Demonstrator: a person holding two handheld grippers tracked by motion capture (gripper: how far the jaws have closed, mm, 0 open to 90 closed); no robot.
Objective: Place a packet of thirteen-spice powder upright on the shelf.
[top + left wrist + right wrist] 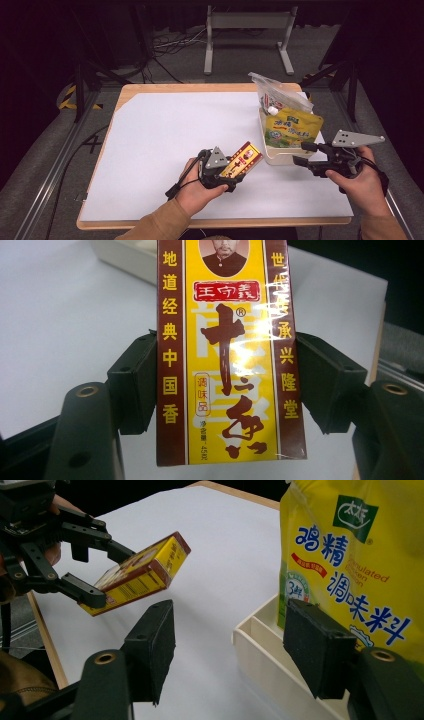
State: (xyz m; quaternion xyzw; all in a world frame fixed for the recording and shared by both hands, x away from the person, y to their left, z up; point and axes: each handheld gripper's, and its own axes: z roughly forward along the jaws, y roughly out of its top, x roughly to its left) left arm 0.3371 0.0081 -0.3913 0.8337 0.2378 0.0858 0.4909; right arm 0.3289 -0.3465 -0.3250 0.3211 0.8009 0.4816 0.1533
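1. Left gripper (239, 175) fingers clamped on seasoning box (241, 159), lifted above table (160, 145), near tray (280, 156).
2. Right gripper (299, 153) fingers spread, empty, at tray edge.
3. Yellow pouch (291, 128) and clear bag (278, 93) already in tray; box probably left.

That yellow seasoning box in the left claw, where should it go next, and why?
Probably a short carry right, toward the cream tray. The left claw grips the seasoning box above the white table sheet, beside the tray's near corner, where the yellow chicken-powder pouch and a clear bag already stand. The right claw waits open by the tray.
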